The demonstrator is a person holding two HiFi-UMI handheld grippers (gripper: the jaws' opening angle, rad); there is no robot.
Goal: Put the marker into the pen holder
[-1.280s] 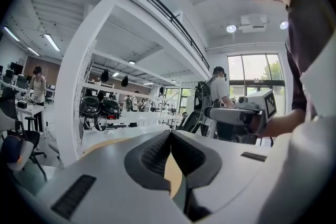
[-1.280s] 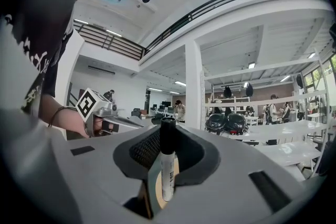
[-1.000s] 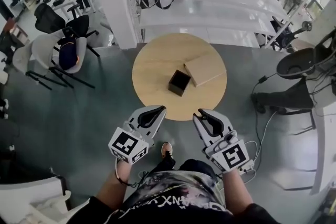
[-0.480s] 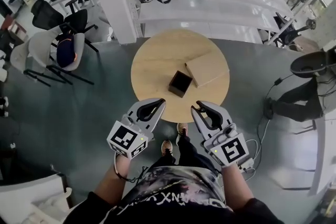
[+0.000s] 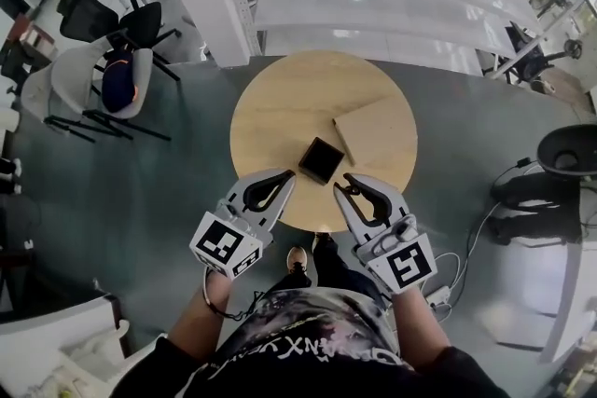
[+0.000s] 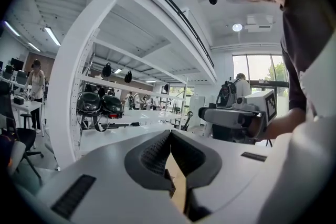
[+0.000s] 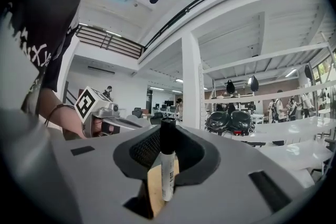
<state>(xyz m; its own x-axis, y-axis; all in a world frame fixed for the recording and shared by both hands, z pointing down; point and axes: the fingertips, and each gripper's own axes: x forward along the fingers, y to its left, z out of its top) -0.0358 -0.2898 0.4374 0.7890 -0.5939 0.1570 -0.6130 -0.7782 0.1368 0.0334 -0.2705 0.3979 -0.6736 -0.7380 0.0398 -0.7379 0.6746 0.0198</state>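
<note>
Two grippers are shown near the black pen holder (image 5: 320,159) on the round table (image 5: 280,102): the right gripper (image 5: 347,184) is clamped on an upright marker (image 7: 167,165), and the left gripper (image 5: 283,177) is closed, jaws together.

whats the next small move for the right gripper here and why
Probably carry the right gripper forward until it is over the pen holder. Its jaws grip the marker upright, and the open black holder sits on the round table just ahead of the fingertips, not yet beneath the marker.
</note>
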